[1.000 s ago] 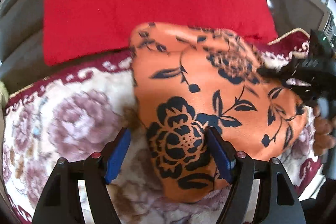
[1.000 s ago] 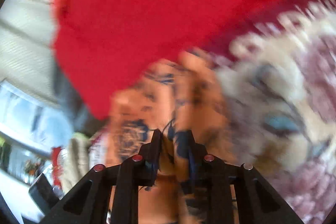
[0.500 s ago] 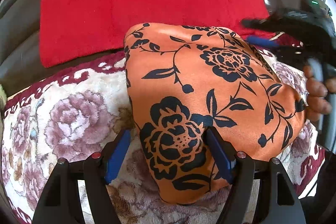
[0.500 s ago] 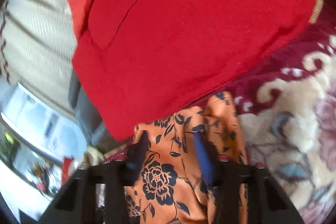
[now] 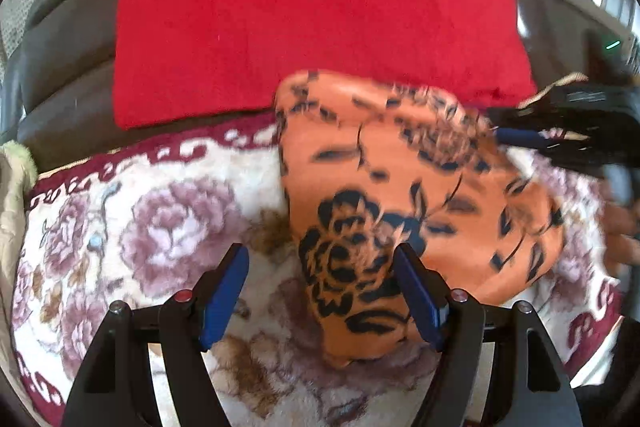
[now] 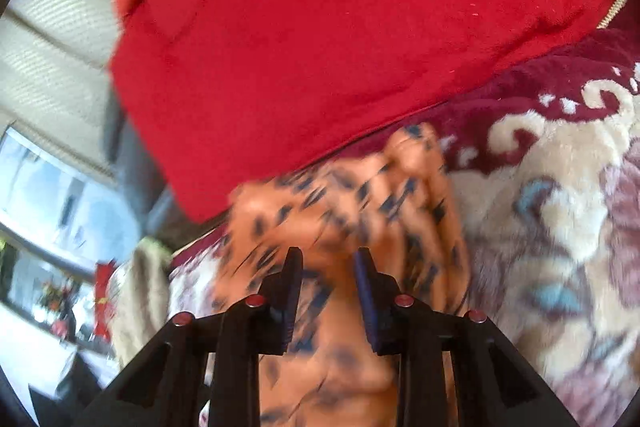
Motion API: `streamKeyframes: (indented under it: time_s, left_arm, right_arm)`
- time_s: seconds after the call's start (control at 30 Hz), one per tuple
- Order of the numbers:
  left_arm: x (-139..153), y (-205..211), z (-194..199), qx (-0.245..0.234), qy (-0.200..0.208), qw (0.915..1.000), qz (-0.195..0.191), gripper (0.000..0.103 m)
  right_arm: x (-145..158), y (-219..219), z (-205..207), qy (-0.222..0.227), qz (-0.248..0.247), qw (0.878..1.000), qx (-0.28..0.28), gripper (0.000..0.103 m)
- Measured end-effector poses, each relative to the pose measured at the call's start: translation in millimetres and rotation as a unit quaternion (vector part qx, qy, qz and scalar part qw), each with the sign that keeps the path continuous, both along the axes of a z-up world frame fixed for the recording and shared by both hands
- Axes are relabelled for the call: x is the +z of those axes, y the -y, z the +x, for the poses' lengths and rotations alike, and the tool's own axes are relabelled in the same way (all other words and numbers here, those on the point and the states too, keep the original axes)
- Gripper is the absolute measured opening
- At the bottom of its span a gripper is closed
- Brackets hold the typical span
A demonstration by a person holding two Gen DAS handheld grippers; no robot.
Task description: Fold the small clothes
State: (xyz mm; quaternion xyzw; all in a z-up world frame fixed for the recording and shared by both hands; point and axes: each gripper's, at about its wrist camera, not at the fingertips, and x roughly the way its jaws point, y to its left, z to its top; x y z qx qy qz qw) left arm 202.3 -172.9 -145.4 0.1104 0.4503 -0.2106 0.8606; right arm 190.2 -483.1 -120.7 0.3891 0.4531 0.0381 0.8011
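An orange garment with a dark blue flower print (image 5: 404, 211) lies folded on a floral blanket (image 5: 160, 219). My left gripper (image 5: 320, 291) is open, its blue pads on either side of the garment's near left corner, just above it. My right gripper (image 6: 328, 287) is open with a narrow gap and sits over the garment (image 6: 344, 211), which is blurred there. In the left wrist view the right gripper (image 5: 560, 135) shows at the garment's far right edge, with the person's hand (image 5: 620, 227) below it.
A red towel (image 5: 312, 15) lies flat behind the garment, over a dark sofa edge (image 5: 60, 75). It fills the top of the right wrist view (image 6: 340, 35). A beige cloth (image 6: 140, 291) lies at the blanket's left end. A bright window (image 6: 48, 187) lies beyond it.
My right gripper let go of the garment and opened, then dropped back down to its far right edge. The garment's right side shifted. My left gripper stayed open at the near corner.
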Motion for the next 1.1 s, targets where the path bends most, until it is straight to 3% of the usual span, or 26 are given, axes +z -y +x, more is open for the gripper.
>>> streamKeyframes:
  time_s: [0.13,0.23,0.3,0.4,0.5,0.63,0.73,0.93,1.1]
  left_arm:
    - [-14,6,-1,-0.006,0.0,0.9999,0.011,0.075]
    - [-14,6,1,-0.009,-0.015,0.9998,0.009,0.076]
    - [-7,4,7,-0.021,-0.018,0.9996,0.003,0.075]
    - [19,-3,28,-0.023,0.009,0.9997,-0.01,0.075]
    - [35,2,62,-0.003,0.023,0.9997,0.007,0.075]
    - [31,24,116,0.015,0.042,0.9984,0.035,0.075]
    - [18,45,145,0.023,0.055,0.997,0.049,0.075]
    - [-33,68,174,0.015,-0.01,0.9955,0.093,0.076]
    - [-11,48,153,0.009,-0.004,0.9982,0.06,0.075]
  right_arm:
    - [8,-19,-26,-0.029,-0.036,0.999,0.021,0.03]
    - [-11,-24,-39,-0.076,-0.063,0.995,0.033,0.03]
    - [-17,-28,-41,-0.074,-0.081,0.993,0.037,0.03]
    - [-8,-22,-42,-0.068,-0.066,0.995,0.028,0.03]
    - [-7,-21,-35,-0.064,-0.052,0.996,0.027,0.03]
    - [5,-35,-25,-0.055,-0.065,0.996,0.038,0.031]
    - [12,-38,-20,-0.038,-0.039,0.997,0.05,0.031]
    - [-14,-47,-8,-0.06,-0.043,0.995,0.066,0.03]
    - [-14,-40,-12,-0.052,-0.029,0.996,0.069,0.029]
